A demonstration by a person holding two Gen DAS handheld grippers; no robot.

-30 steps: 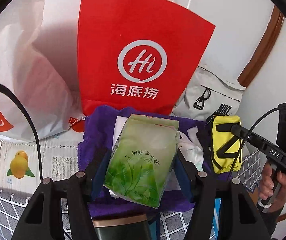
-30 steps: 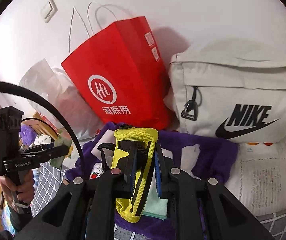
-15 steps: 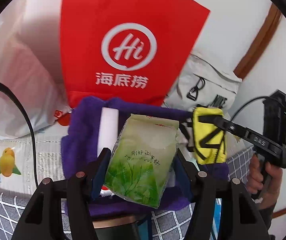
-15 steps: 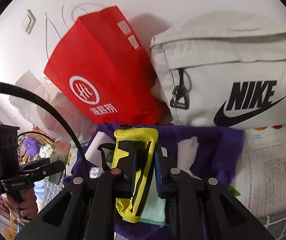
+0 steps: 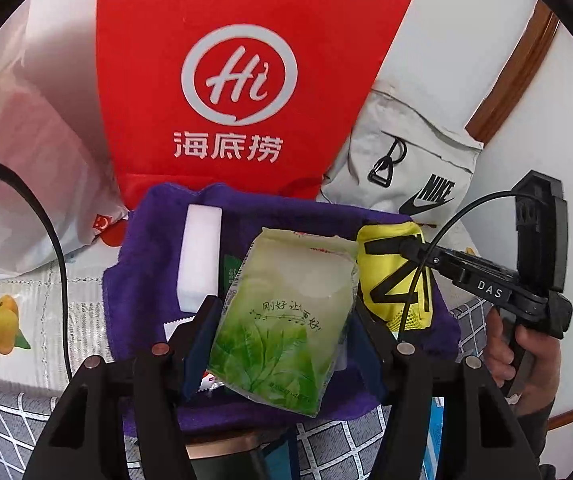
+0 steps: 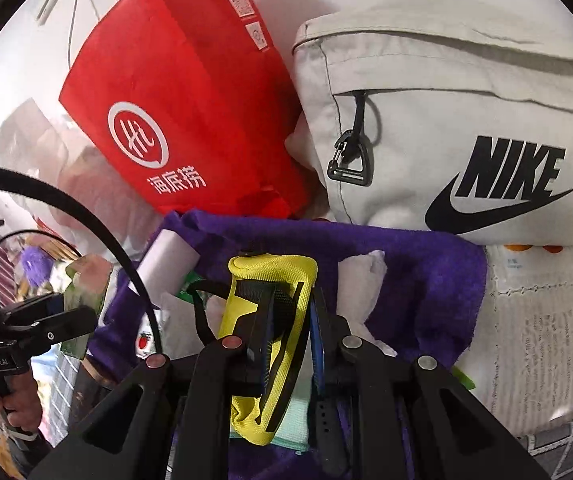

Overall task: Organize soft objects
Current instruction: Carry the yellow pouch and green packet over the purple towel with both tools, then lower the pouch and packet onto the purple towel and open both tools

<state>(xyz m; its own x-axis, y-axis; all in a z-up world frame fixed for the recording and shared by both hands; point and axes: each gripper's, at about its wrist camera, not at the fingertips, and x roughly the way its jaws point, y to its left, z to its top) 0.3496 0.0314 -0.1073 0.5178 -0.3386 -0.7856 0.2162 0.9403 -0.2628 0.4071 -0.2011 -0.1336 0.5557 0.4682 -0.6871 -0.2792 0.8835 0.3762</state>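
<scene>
Both my grippers have sunk closer to the purple plush towel (image 5: 146, 248) since a second ago. My left gripper (image 5: 282, 330) pinches a soft green leaf-printed tissue pack (image 5: 286, 312); my right gripper (image 6: 286, 336) clamps a yellow mesh pouch with black straps (image 6: 272, 280). Neither is set down yet. Behind stand a red "Hi" paper bag (image 5: 238, 80) and a grey "NIKE" bag (image 6: 466, 140).
</scene>
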